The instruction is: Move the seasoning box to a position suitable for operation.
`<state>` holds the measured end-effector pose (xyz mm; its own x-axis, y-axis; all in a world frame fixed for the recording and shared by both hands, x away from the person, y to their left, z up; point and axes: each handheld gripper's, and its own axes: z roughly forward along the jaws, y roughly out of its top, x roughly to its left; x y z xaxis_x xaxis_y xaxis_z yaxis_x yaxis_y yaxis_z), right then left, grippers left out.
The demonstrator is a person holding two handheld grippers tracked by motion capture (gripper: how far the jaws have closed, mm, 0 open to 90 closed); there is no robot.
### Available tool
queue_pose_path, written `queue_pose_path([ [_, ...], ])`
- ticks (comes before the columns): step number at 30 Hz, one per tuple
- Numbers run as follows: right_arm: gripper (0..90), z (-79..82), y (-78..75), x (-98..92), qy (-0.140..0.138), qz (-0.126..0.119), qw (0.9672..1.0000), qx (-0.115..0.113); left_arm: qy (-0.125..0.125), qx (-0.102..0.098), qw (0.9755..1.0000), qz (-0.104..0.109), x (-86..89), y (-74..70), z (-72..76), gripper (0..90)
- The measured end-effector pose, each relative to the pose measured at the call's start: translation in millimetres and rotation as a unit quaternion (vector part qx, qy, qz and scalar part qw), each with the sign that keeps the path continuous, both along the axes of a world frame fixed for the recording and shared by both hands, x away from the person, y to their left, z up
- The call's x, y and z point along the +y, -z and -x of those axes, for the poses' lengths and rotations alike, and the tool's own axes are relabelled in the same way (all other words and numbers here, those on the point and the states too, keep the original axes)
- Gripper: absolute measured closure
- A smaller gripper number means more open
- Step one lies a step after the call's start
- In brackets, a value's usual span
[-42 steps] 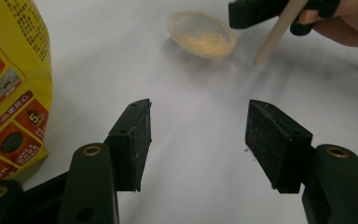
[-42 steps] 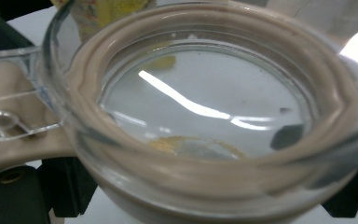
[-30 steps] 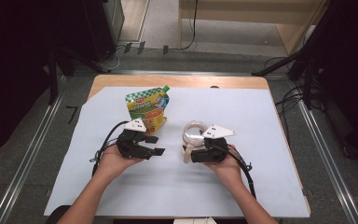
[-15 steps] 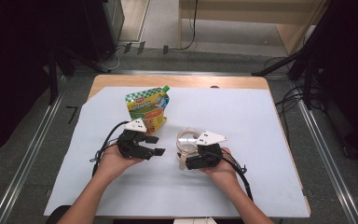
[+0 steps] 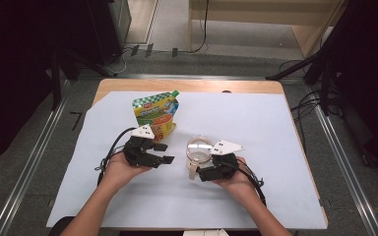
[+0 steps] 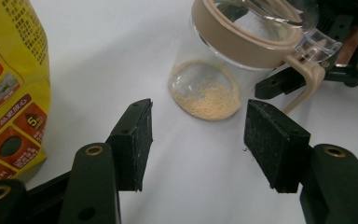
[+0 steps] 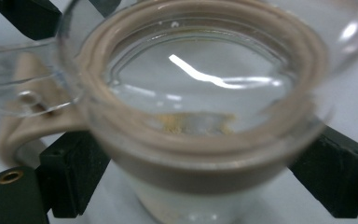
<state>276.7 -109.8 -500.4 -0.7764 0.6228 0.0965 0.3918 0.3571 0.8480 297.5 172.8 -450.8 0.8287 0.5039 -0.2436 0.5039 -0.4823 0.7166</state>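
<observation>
A clear glass jar (image 5: 199, 146) with a tan rim ring and a tan clasp sits on the white sheet, with a thin layer of beige grains (image 6: 207, 93) at its bottom. My right gripper (image 5: 200, 166) is shut on the jar; in the right gripper view its black pads (image 7: 72, 177) press the jar (image 7: 200, 116) from both sides below the rim. My left gripper (image 5: 163, 153) stands open just left of the jar, pads (image 6: 133, 140) apart and nothing between them. A yellow and green spouted pouch (image 5: 155, 115) stands behind the left gripper.
A white sheet (image 5: 275, 128) covers most of the wooden table (image 5: 197, 86). The pouch (image 6: 9, 93) rises close on the left in the left gripper view. Cables trail from both grippers toward the person's forearms.
The right gripper has shifted a little left and toward the person with the jar, which brings the jar closer to the left gripper. The left gripper has stayed in place.
</observation>
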Motion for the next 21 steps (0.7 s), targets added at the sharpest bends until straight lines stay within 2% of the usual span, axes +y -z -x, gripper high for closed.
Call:
queue_pose_path([
  [3,12.4,2.4,-3.3,-5.3,0.0,-0.008,1.0,0.006,0.0,-0.002,1.0,-0.002,-0.1,-1.0,1.0,43.1],
  [5,13.6,9.6,-9.8,-15.6,-0.004,-0.017,0.9998,0.005,0.0,-0.002,1.0,-0.001,-0.2,-0.7,0.8,43.3],
  [7,14.4,13.7,-12.3,-19.9,-0.004,-0.015,0.9998,0.011,-0.001,-0.001,1.0,-0.001,-0.5,0.1,0.0,43.2],
  [9,21.5,18.2,-13.6,-24.2,-0.005,-0.004,0.9999,0.012,-0.001,0.004,1.0,0.0,-1.3,0.7,-0.6,43.9],
  [11,27.6,24.8,-15.5,-28.0,-0.007,0.013,0.9999,-0.003,0.002,0.005,1.0,0.0,-2.3,0.7,-0.5,46.0],
  [12,27.6,24.8,-15.5,-28.0,-0.007,0.013,0.9999,-0.003,0.002,0.005,1.0,0.0,-2.3,0.7,-0.5,46.6],
  [15,41.1,34.4,-23.7,-34.9,-0.009,0.026,0.9995,-0.015,0.006,0.01,0.9999,0.004,-3.6,0.5,0.4,50.4],
  [18,48.2,37.4,-28.5,-40.1,0.0,0.023,0.9996,-0.016,0.0,0.038,0.9992,0.015,-3.6,-0.2,-1.1,56.5],
  [19,50.1,37.7,-30.0,-42.5,0.005,0.02,0.9997,-0.015,0.003,0.045,0.9986,0.026,-3.0,-0.6,-1.8,59.2],
  [21,54.7,36.0,-32.7,-47.7,0.011,0.009,0.9999,-0.007,0.006,0.041,0.9987,0.03,-3.2,-3.0,-0.9,65.9],
])
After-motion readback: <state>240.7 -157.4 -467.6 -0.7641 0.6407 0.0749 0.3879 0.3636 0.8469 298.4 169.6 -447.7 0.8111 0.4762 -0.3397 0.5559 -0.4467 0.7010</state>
